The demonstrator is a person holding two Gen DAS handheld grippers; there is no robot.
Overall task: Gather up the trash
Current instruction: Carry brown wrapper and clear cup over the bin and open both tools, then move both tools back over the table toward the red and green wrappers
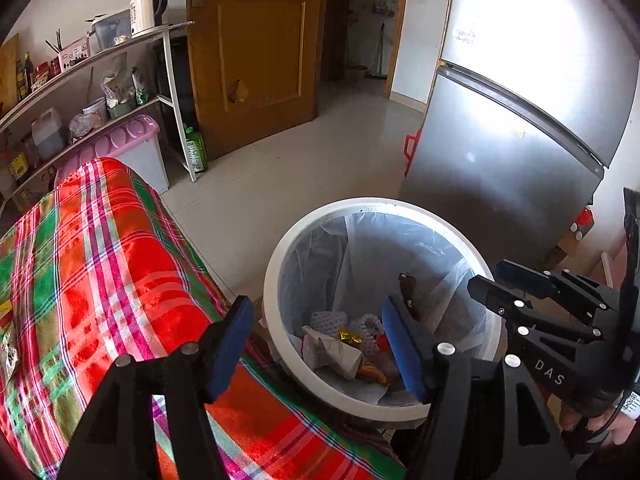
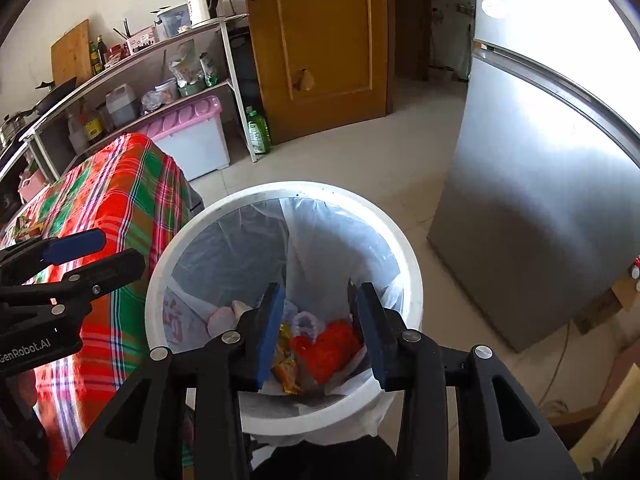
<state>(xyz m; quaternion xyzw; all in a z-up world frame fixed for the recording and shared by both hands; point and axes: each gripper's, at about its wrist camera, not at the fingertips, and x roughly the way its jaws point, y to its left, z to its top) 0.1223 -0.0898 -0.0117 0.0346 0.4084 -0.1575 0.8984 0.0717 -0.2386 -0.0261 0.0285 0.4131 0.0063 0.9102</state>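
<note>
we hold the right tool (image 2: 316,332) over the white bin (image 2: 412,280), its fingers apart and empty; wrappers (image 2: 328,344) lie at the bottom of the liner, straight below it. our left tool (image 1: 316,344) hangs apart too, between the bin's rim and the plaid-covered counter (image 1: 100,260), nearer whatever trash lies on the counter.

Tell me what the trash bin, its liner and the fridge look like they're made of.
Trash bin: likely white plastic, with a smooth, matte rim.
Liner: thin translucent plastic film, wrinkled and see-through.
Fridge: seemingly brushed silver metal, with soft glare on its door.
</note>
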